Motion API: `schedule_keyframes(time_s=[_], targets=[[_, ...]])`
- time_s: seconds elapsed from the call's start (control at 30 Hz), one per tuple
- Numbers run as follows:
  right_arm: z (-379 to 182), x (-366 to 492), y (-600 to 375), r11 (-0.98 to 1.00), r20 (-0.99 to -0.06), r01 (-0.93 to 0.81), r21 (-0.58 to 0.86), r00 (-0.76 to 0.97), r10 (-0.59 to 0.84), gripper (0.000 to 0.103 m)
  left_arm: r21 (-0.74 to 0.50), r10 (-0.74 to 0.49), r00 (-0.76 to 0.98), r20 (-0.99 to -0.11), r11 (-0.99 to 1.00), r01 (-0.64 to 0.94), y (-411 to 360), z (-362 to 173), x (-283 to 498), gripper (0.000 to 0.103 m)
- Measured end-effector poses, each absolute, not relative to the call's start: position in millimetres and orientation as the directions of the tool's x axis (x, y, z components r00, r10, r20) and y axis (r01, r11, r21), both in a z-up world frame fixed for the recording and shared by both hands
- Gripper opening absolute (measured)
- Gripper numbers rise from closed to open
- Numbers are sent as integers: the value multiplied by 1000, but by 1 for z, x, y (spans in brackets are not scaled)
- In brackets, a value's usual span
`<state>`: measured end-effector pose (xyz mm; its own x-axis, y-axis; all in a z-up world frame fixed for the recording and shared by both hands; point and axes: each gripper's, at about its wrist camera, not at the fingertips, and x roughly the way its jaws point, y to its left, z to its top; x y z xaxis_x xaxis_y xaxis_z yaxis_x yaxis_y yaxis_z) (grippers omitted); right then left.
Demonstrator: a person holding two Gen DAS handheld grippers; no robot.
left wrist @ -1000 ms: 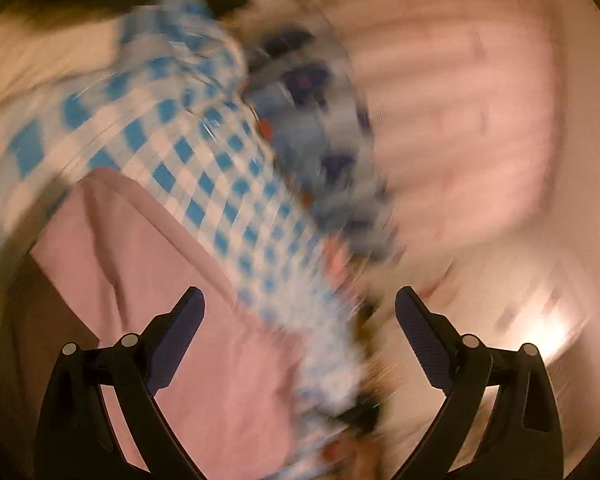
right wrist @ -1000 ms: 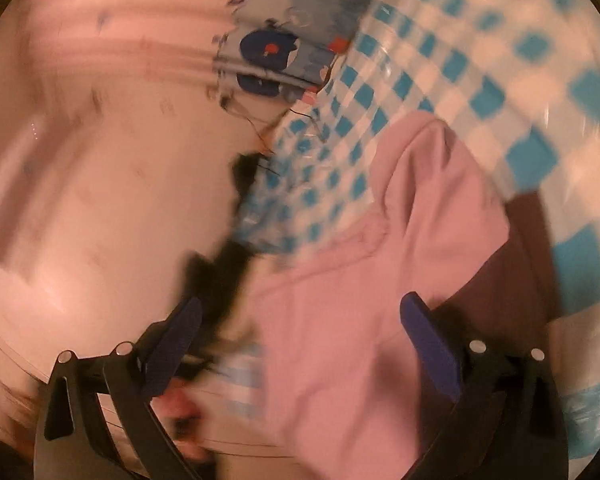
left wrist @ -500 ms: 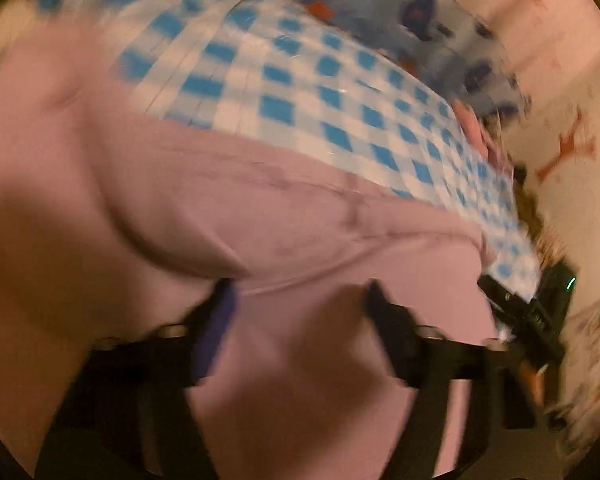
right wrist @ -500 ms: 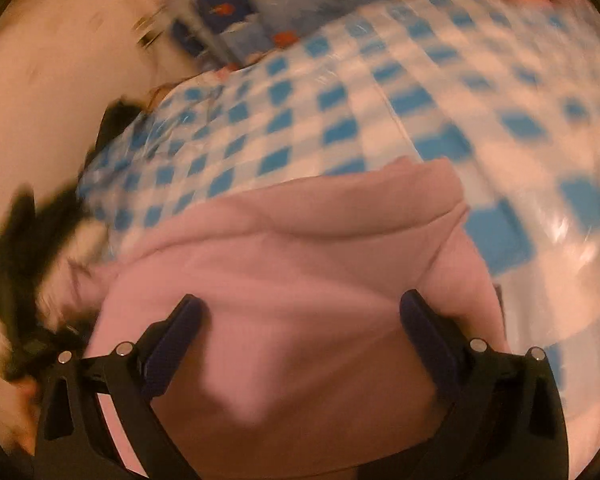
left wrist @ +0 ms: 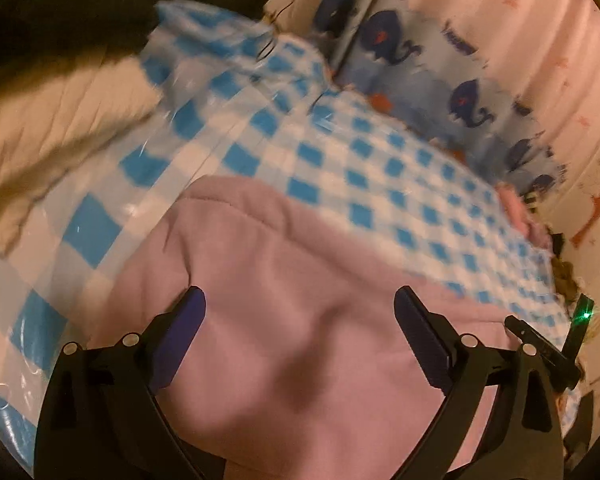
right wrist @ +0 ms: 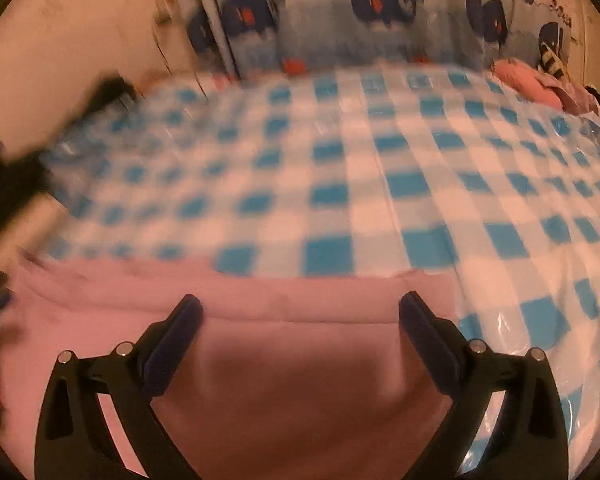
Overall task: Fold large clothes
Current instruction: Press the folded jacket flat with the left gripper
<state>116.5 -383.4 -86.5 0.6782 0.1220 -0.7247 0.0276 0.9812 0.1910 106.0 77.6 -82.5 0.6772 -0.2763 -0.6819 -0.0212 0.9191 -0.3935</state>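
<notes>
Left claw (left wrist: 298, 312) and right claw (right wrist: 300, 314) both spread wide, gripping nothing, over soft pink fleece garment (right wrist: 300, 380) lying on blue-white checked bed cover (right wrist: 379, 184). Likely pre-grasp; next, pinch the far edge.

Beyond the pink garment (right wrist: 300, 360) the blue-and-white checked sheet (right wrist: 359, 184) runs bare through the middle and far part of the right wrist view, flat ground with nothing standing on it. Its far edge is closed off by the whale-print curtain (right wrist: 379, 20), which hangs right down to the sheet. At the far right corner a pink cloth bundle (right wrist: 527, 80) lies on the sheet. Dark clothing (right wrist: 4, 184) crowds the left edge. In the left wrist view a cream quilt (left wrist: 60, 120) with a dark heap (left wrist: 60, 12) behind it blocks the far left.
</notes>
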Motion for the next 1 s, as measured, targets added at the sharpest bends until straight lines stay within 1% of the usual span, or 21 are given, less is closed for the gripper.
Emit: schedule_keyframes(time_s=[0.07, 0.13, 0.2, 0.3, 0.37, 0.43, 0.47, 0.5, 0.57, 0.6, 0.63, 0.67, 0.7, 0.73, 0.77, 0.83, 0.9, 0.93, 1.0], targets=[[-111, 127, -392, 961, -751, 37, 273, 632, 190, 96, -396, -283, 657, -699, 918, -26, 78, -107, 111, 91], [-118, 127, -395, 956, -734, 40, 291, 650, 196, 96, -379, -263, 660, -703, 925, -34, 72, -121, 117, 92], [-126, 132, -400, 948, -745, 46, 316, 630, 218, 96, -367, -258, 644, -720, 929, -38, 68, -129, 123, 92], [-127, 136, -403, 937, -771, 55, 346, 586, 250, 96, -371, -270, 608, -746, 928, -44, 71, -125, 127, 92], [-109, 128, -406, 941, -784, 74, 331, 577, 231, 96, -408, -288, 627, -724, 912, -52, 83, -107, 111, 92], [-83, 100, -407, 934, -738, 58, 352, 631, 239, 96, -440, -303, 657, -690, 896, -49, 97, -88, 84, 92], [-72, 86, -406, 933, -713, 39, 357, 657, 245, 96, -436, -299, 670, -679, 899, -41, 101, -83, 74, 92], [-60, 64, -406, 941, -684, 18, 338, 692, 232, 96, -421, -288, 683, -671, 907, -31, 105, -77, 62, 92], [-58, 40, -409, 950, -663, 18, 313, 720, 205, 96, -376, -256, 682, -685, 926, -30, 111, -82, 46, 92], [-68, 33, -413, 952, -673, 42, 303, 717, 183, 96, -369, -252, 670, -699, 929, -37, 113, -89, 45, 92], [-82, 32, -417, 952, -696, 67, 300, 698, 170, 96, -378, -256, 640, -724, 924, -58, 117, -108, 47, 92], [-107, 36, -423, 947, -742, 108, 302, 650, 163, 96, -386, -260, 618, -742, 919, -78, 120, -125, 51, 93], [-134, 40, -432, 907, -749, 111, 405, 609, 260, 97, -411, -284, 602, -746, 908, -82, 122, -140, 54, 95], [-143, 42, -440, 873, -729, 115, 474, 607, 316, 97, -438, -299, 599, -743, 894, -97, 125, -147, 56, 96], [-142, 41, -446, 863, -720, 128, 488, 619, 315, 97, -432, -283, 600, -748, 894, -118, 126, -145, 57, 96], [-135, 45, -443, 883, -753, 149, 445, 595, 279, 97, -416, -262, 605, -752, 900, -127, 126, -133, 54, 96], [-119, 39, -442, 905, -769, 151, 398, 593, 239, 97, -466, -305, 623, -720, 878, -108, 134, -114, 37, 96], [-110, 30, -442, 908, -755, 149, 392, 616, 225, 97, -512, -342, 640, -688, 854, -95, 143, -102, 19, 96], [-83, 1, -438, 905, -685, 97, 415, 688, 240, 97, -546, -364, 667, -650, 834, -77, 159, -86, -12, 96]])
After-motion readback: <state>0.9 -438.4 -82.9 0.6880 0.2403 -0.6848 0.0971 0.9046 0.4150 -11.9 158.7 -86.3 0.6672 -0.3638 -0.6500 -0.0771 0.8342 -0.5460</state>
